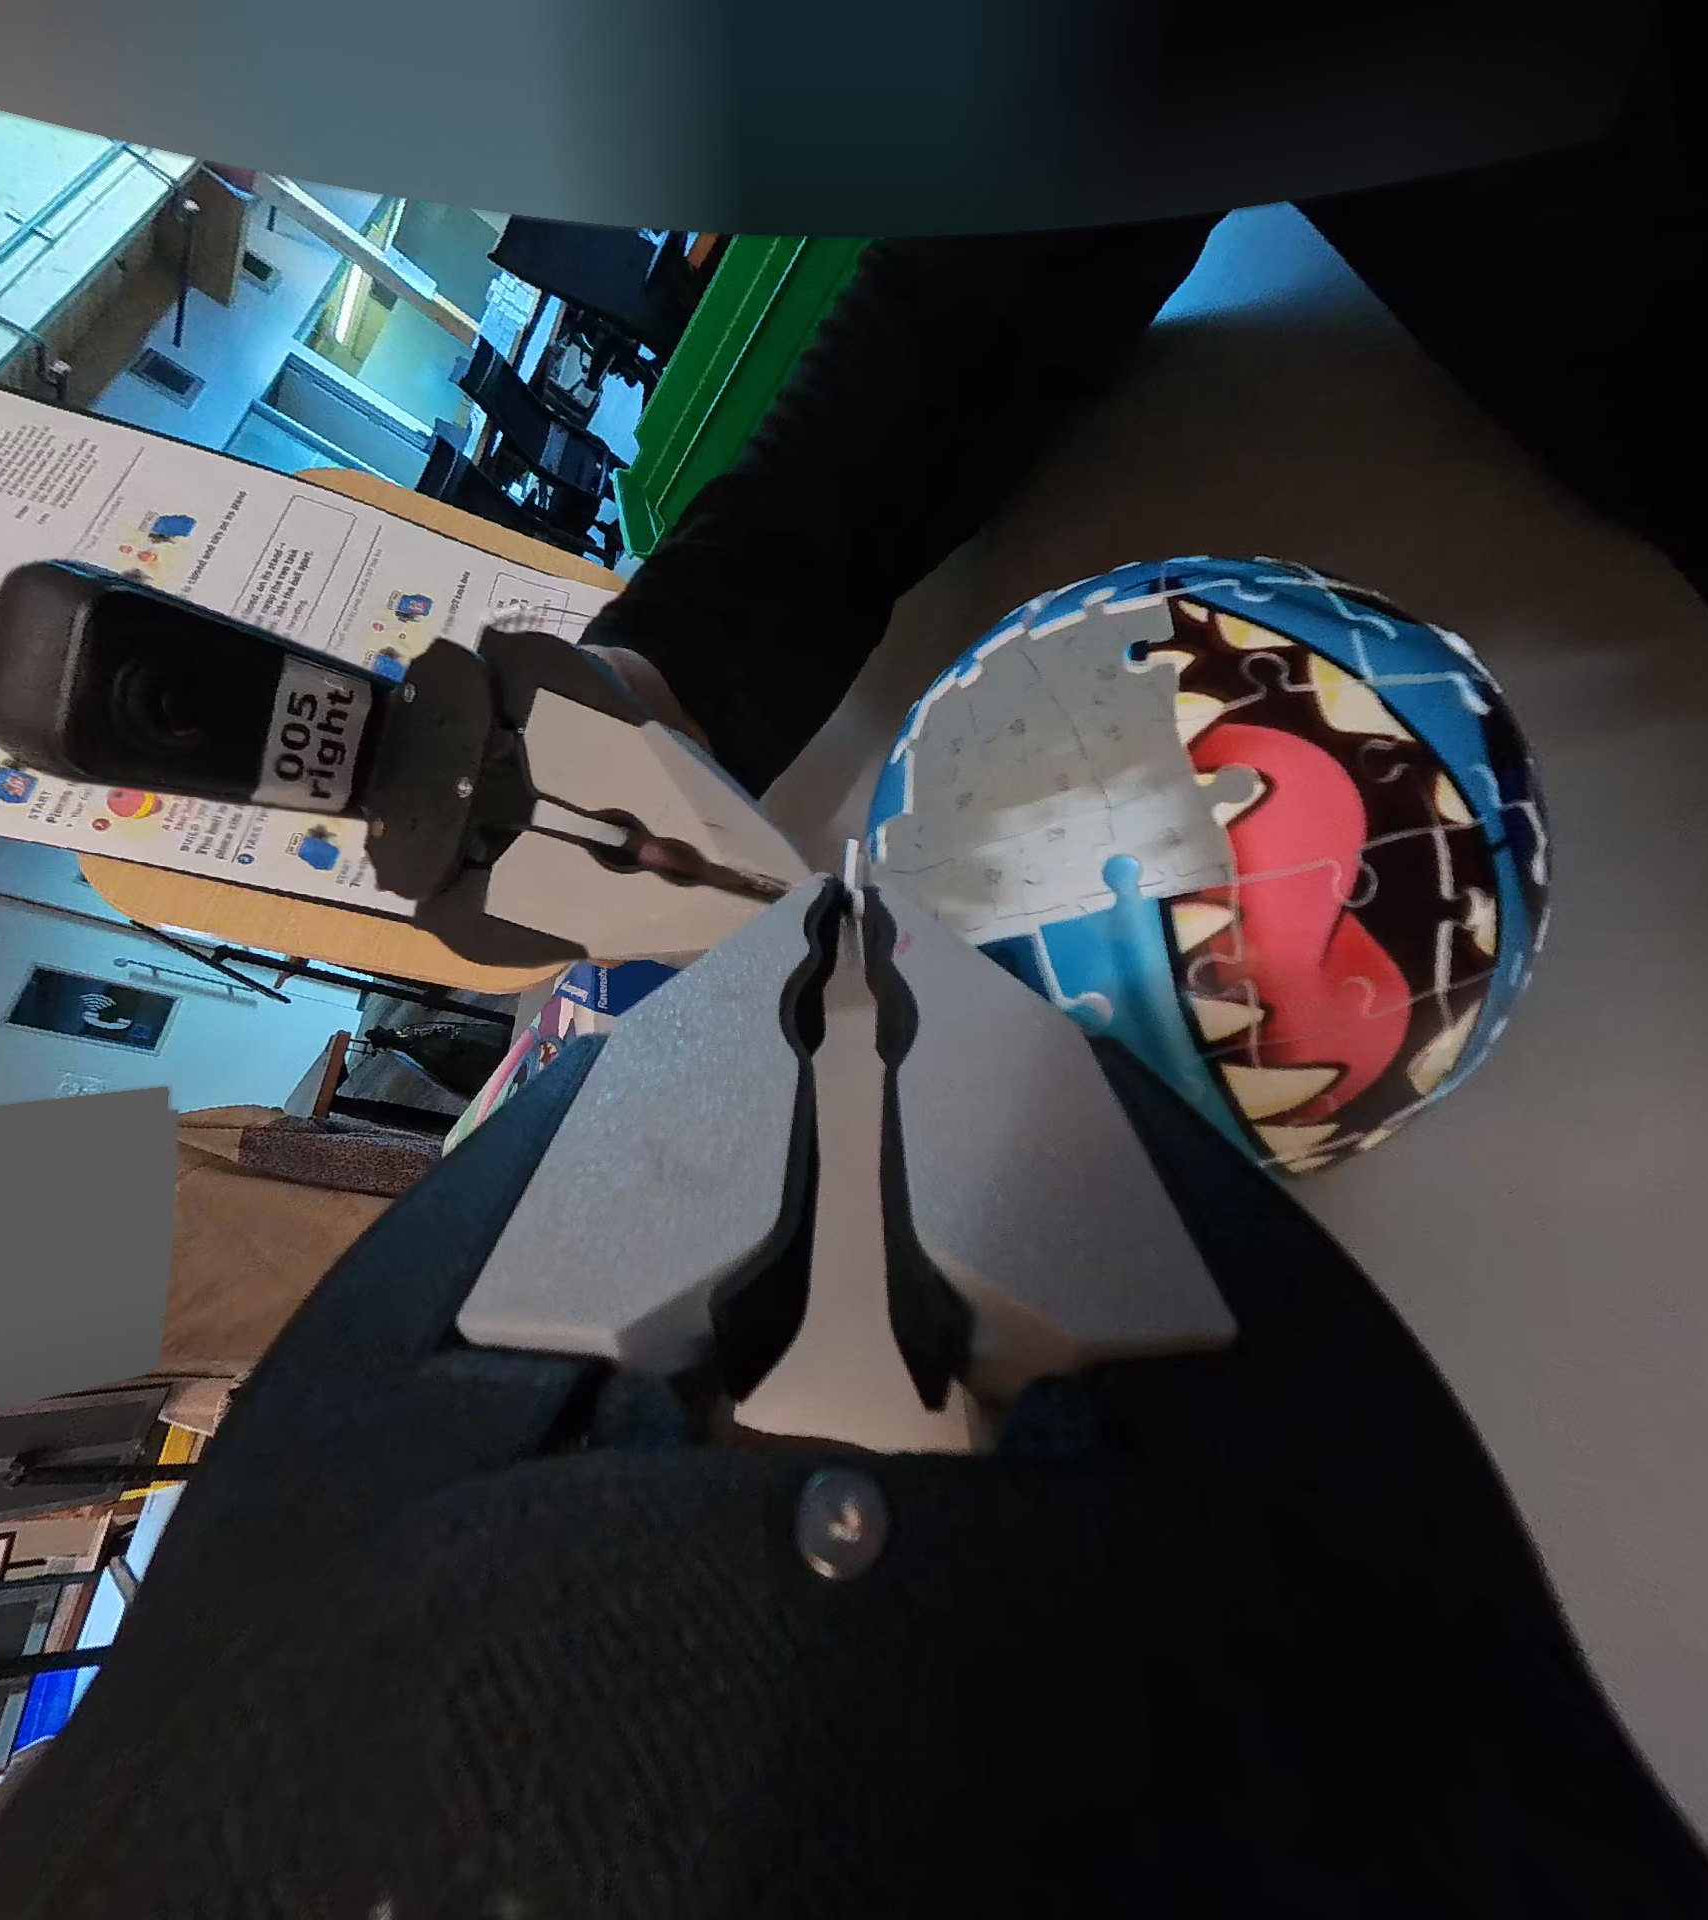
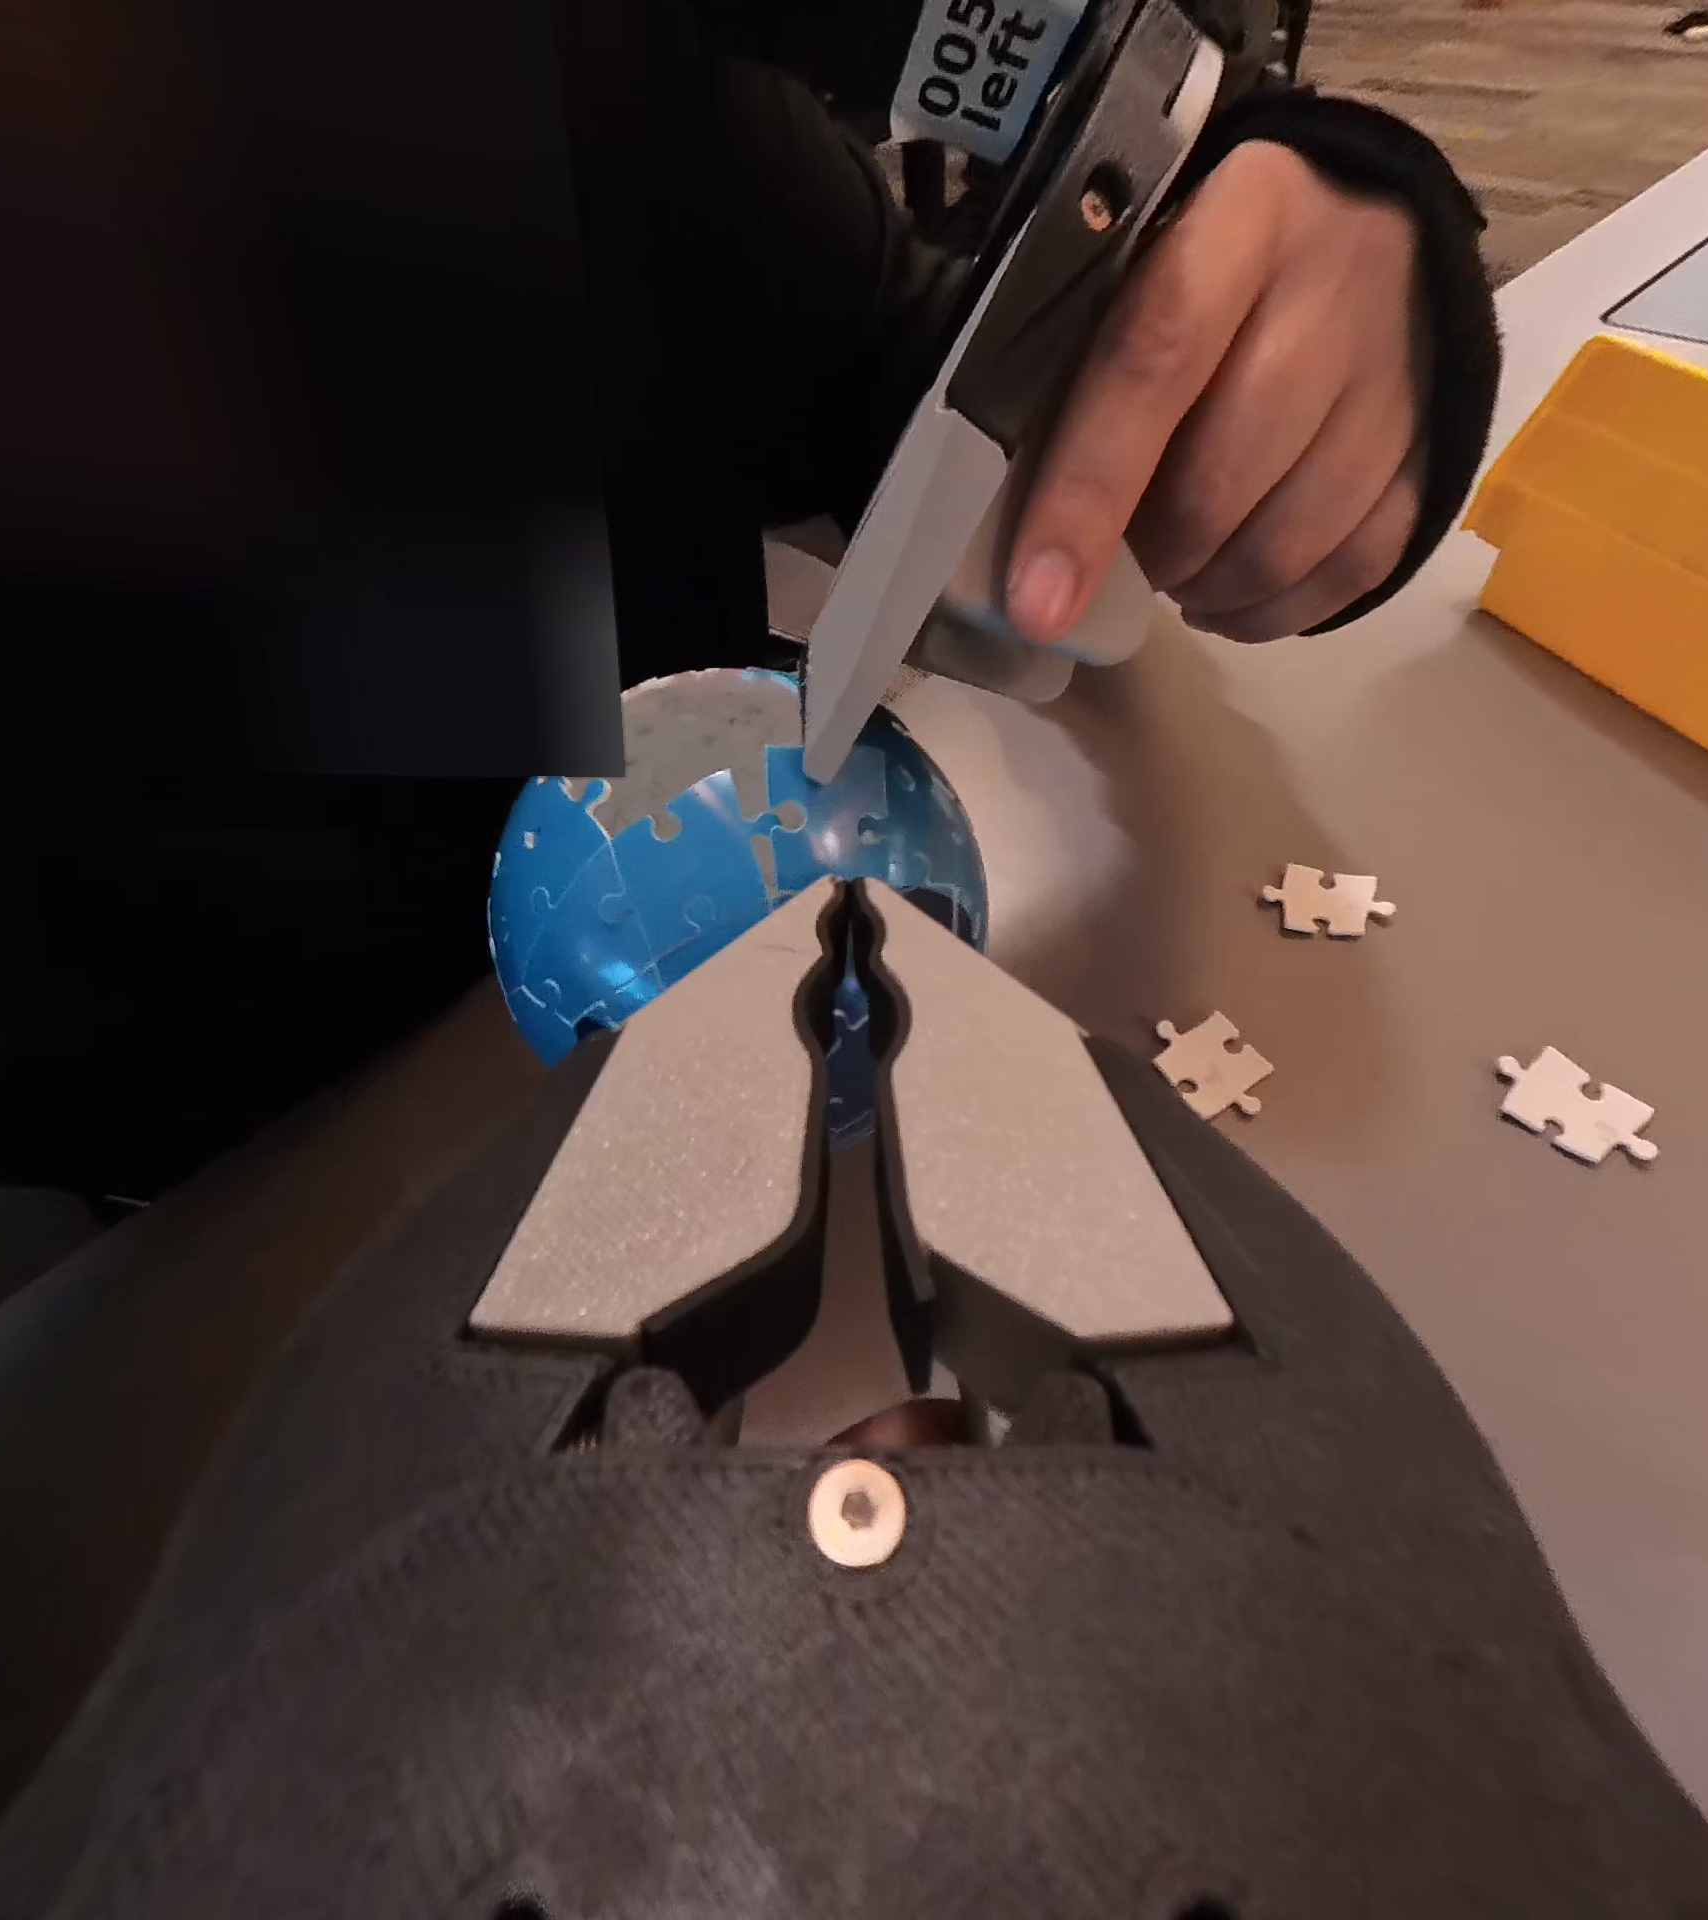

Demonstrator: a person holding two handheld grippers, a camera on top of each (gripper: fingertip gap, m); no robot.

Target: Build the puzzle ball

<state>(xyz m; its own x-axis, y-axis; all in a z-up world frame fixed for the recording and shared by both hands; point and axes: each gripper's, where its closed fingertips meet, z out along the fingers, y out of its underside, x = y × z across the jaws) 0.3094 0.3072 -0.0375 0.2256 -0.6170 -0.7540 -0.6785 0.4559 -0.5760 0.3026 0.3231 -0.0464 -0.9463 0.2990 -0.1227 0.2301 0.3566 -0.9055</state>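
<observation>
The puzzle ball (image 1: 1349, 831) lies on the grey table, blue with a toothed red mouth. A gap in its shell shows the grey inside (image 1: 1037, 769). It also shows in the right wrist view (image 2: 642, 914). My left gripper (image 1: 852, 894) is shut on a puzzle piece (image 1: 855, 868), seen edge-on, at the rim of the gap. From the right wrist view the left gripper (image 2: 822, 764) comes down from above and holds this blue piece (image 2: 790, 795) against the shell. My right gripper (image 2: 845, 883) is shut, with its tips at the ball just below that piece; it also shows in the left wrist view (image 1: 788, 878).
Three loose pieces lie face down on the table to the right (image 2: 1328, 899), (image 2: 1211, 1062), (image 2: 1577, 1101). A yellow bin (image 2: 1660, 540) stands at the far right. An instruction sheet (image 1: 154, 499) and a green bin (image 1: 725, 364) are behind. A person's hand (image 2: 1245, 416) holds the left gripper. The grippers are tip to tip, or close to it.
</observation>
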